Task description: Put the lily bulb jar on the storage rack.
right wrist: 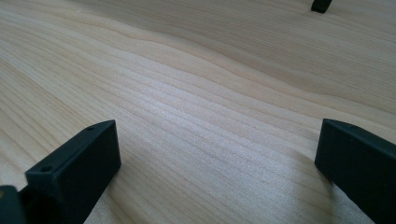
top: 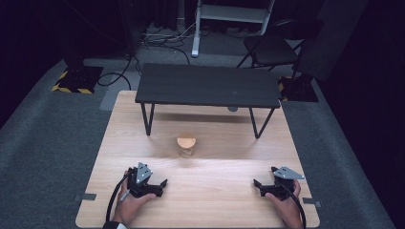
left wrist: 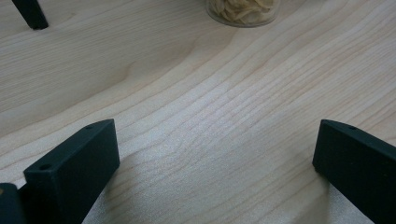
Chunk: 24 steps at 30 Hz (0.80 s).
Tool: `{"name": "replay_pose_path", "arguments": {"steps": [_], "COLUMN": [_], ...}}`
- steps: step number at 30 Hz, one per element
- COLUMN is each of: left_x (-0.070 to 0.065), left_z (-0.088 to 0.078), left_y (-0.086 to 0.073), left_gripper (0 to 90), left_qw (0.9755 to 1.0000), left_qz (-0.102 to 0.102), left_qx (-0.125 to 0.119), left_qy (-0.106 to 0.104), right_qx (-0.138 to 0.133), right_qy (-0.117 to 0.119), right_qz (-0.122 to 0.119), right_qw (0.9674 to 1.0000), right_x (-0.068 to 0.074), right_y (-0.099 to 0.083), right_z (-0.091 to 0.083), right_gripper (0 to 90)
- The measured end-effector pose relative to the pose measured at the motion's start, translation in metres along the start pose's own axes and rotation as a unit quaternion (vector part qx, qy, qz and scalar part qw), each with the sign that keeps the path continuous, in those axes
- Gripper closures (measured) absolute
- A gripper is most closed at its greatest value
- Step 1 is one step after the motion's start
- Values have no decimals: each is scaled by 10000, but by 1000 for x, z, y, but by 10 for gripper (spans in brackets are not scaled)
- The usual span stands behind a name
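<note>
A small clear jar [top: 186,146] with a round wooden lid stands upright at the middle of the light wooden table [top: 143,119]. Its glass base [left wrist: 243,11], with pale pieces inside, shows at the top of the left gripper view. My left gripper [top: 162,187] rests on the table at the front left, held by a hand, jaws wide apart over bare wood [left wrist: 215,140]. At the front right my right gripper [top: 258,187] also rests in a hand. Its jaws stand open with nothing between them [right wrist: 217,140].
A low black bench [top: 207,86] on thin angled legs stands across the far half of the table; one leg foot [left wrist: 30,14] shows in the left gripper view. Beyond the table lie grey carpet, cables, a chair [top: 274,45] and a white frame.
</note>
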<state>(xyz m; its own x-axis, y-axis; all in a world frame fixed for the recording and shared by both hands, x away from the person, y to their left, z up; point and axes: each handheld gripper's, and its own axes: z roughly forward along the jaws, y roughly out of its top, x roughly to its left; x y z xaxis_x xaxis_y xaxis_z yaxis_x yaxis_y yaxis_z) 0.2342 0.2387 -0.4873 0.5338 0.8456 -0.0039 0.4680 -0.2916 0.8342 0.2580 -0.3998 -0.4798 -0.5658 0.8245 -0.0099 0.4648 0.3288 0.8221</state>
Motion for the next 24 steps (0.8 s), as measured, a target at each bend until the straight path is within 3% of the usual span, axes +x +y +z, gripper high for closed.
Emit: {"name": "replay_pose_path", "arguments": {"steps": [24], "left_x": [1], "left_z": [-1], "left_y": [2], "left_gripper": [4], "left_qw": [10000], "left_qz": [2], "left_qx": [54], "left_qy": [9], "right_qx": [0], "right_qy": [3], "right_qz": [4], "right_qw": [10000], "right_x": [0], "right_y": [0], "right_z": [0], "right_gripper": [0]}}
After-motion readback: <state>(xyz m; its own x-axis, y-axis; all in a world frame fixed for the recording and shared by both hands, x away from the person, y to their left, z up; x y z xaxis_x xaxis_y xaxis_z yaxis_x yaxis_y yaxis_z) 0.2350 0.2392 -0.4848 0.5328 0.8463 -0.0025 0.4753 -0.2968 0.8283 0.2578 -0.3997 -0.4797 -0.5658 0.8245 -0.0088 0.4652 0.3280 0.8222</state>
